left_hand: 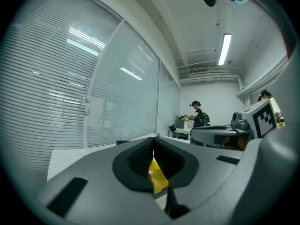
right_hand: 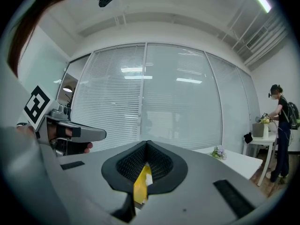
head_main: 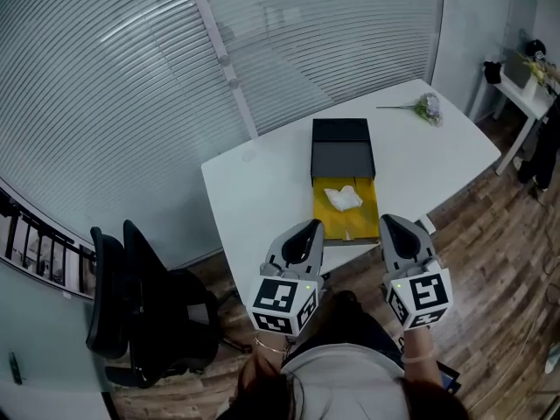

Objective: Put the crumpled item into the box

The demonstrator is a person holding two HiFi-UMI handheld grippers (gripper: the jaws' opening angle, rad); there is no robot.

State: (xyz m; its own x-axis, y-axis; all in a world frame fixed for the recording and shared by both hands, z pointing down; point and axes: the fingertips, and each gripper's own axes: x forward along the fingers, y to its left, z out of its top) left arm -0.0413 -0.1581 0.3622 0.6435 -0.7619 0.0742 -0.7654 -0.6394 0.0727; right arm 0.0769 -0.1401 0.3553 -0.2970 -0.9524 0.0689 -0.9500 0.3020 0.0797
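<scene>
The box lies open on the white table (head_main: 254,191): a black lid (head_main: 342,147) at the far side and a yellow tray (head_main: 325,220) toward me. A crumpled white paper (head_main: 343,198) rests inside the yellow tray. My left gripper (head_main: 308,231) and right gripper (head_main: 391,226) hover side by side above the table's near edge, flanking the tray's near end. Both are shut with nothing between the jaws. In the left gripper view the jaws (left_hand: 153,142) meet, with a sliver of yellow tray (left_hand: 158,179) below them. The right gripper view shows the same: closed jaws (right_hand: 147,145) over yellow tray (right_hand: 140,184).
A small flower sprig (head_main: 426,108) lies at the table's far right corner. A black office chair (head_main: 144,313) stands on the floor to the left. A white side table (head_main: 525,86) is at the right, with a person (right_hand: 281,121) near it. Blinds cover the glass wall behind.
</scene>
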